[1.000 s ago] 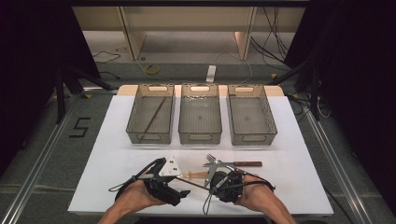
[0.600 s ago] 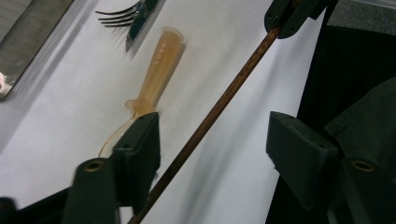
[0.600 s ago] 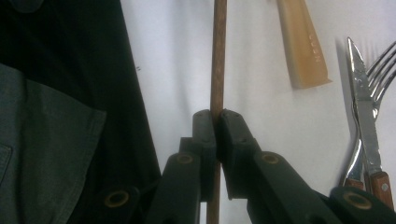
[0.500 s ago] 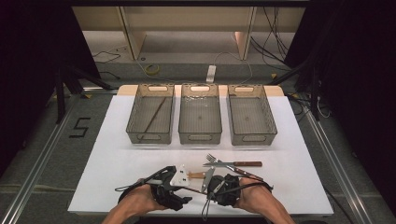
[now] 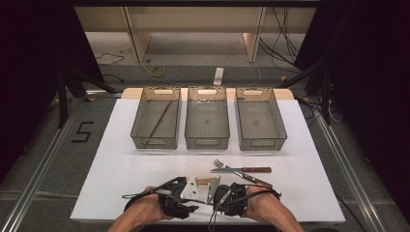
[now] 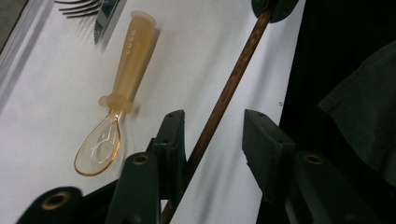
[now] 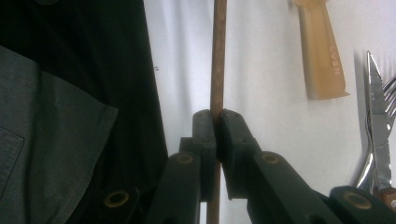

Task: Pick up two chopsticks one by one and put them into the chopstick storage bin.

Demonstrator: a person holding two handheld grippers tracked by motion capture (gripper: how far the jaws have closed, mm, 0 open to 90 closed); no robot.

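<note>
Near the table's front edge my two grippers face each other. My right gripper [image 7: 217, 116] [image 5: 218, 192] is shut on a thin brown chopstick [image 7: 218, 56], which stands straight out of its pads. That chopstick [image 6: 224, 93] runs between the jaws of my left gripper [image 6: 212, 121] [image 5: 185, 192]. Those jaws have just been closing. One pad [image 6: 170, 140] lies against the stick, and the other pad [image 6: 261, 144] is still a gap away. An amber see-through spoon [image 6: 126, 70] [image 7: 322, 56] lies on the white tabletop beside the stick.
A fork [image 5: 220, 164] and a wooden-handled knife [image 5: 249, 170] lie just beyond the grippers. Three mesh baskets stand in a row mid-table: the left one [image 5: 155, 141] holds a chopstick, with the middle [image 5: 207, 141] and right [image 5: 261, 141] ones beside it. A person's dark clothing sits close behind the front edge.
The left gripper's jaws have narrowed around the chopstick, and that hand has edged slightly toward the right gripper. The right gripper keeps its grip and place.
</note>
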